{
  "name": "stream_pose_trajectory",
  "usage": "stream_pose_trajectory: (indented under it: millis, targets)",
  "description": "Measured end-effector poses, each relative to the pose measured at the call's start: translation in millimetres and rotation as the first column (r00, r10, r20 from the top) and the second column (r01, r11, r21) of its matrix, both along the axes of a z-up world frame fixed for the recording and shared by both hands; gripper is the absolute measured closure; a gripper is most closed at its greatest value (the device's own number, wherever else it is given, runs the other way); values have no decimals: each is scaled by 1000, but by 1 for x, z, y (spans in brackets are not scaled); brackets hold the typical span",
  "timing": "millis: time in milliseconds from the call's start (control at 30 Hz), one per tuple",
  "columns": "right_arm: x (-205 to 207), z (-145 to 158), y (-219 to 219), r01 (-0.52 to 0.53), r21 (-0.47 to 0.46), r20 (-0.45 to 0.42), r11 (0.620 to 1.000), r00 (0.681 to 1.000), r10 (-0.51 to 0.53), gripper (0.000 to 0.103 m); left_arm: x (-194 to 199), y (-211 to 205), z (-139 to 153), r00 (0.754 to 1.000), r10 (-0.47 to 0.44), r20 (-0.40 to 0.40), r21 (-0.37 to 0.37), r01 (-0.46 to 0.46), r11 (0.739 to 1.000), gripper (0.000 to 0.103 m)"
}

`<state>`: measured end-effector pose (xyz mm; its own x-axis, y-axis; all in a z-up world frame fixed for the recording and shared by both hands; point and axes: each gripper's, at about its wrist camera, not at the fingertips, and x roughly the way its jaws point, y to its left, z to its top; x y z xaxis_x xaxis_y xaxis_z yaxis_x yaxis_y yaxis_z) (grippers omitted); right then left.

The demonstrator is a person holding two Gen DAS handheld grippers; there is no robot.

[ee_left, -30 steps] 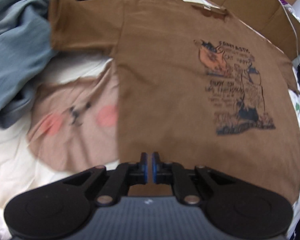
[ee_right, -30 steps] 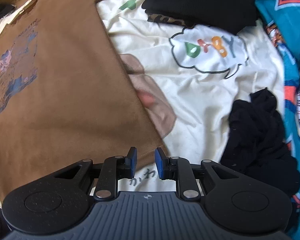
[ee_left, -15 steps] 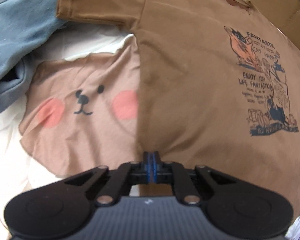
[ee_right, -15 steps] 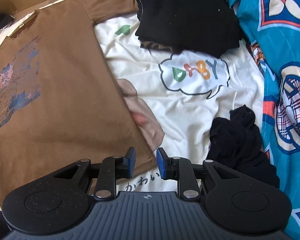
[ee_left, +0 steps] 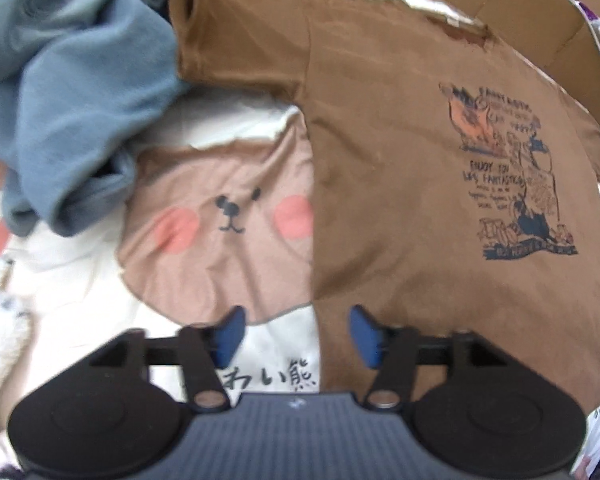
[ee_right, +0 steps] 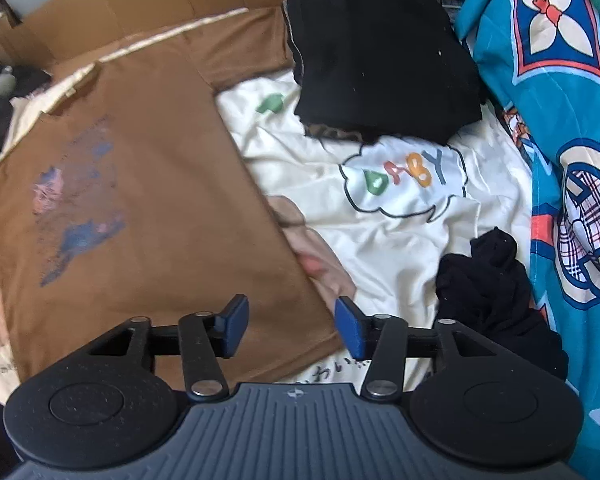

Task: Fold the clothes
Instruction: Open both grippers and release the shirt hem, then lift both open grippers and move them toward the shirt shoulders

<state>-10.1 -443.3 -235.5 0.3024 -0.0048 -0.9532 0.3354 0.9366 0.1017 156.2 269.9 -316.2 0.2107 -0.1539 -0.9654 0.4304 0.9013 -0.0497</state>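
The brown T-shirt [ee_left: 400,200] lies flat and spread on the bed, over a cream bedsheet [ee_right: 400,248] printed with a bear face. In the left wrist view it fills the centre and right of the frame, with the collar at the top and the hem at the bottom, so its long axis runs from the top of the frame down toward the tongs.

The left tongs [ee_left: 296,334] have just been opening and are now released, with nothing between the jaws; they hang above the lower left corner of the shirt, whose side edge passes between the two blue pads. The right tongs [ee_right: 290,330] have also just been opening and grasp nothing; the other bottom corner lies just under them, at the lower centre of the right wrist view.

Each hand is therefore nearest to its own hem corner. I judge that the shirt is laid out flat but no fold is made yet. The blue-grey garment [ee_left: 72,92] at the upper left touches one sleeve.
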Motion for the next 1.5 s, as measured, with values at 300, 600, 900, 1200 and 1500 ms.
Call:
stream_pose_trajectory:
  millis: [300,600,900,1200,1500]
  targets:
    - [-4,37,0,41,61,109,997,993,-47,6,-2,6,36,1000,-5,30,9,5,1000,10]
    - [-14,73,9,67,97,158,993,984,-82,1,-7,13,77,996,-51,71,4,51,999,5]
    - [-21,118,34,106,132,225,986,965,-134,1,-5,15,108,994,-45,98,-28,48,998,4]
    - [-15,142,64,113,96,254,989,958,-134,1,-4,8,144,994,-38,105,-91,48,995,4]
    - [-6,171,89,87,60,273,994,957,-100,1,-4,-5,196,982,-97,161,-112,116,987,1]
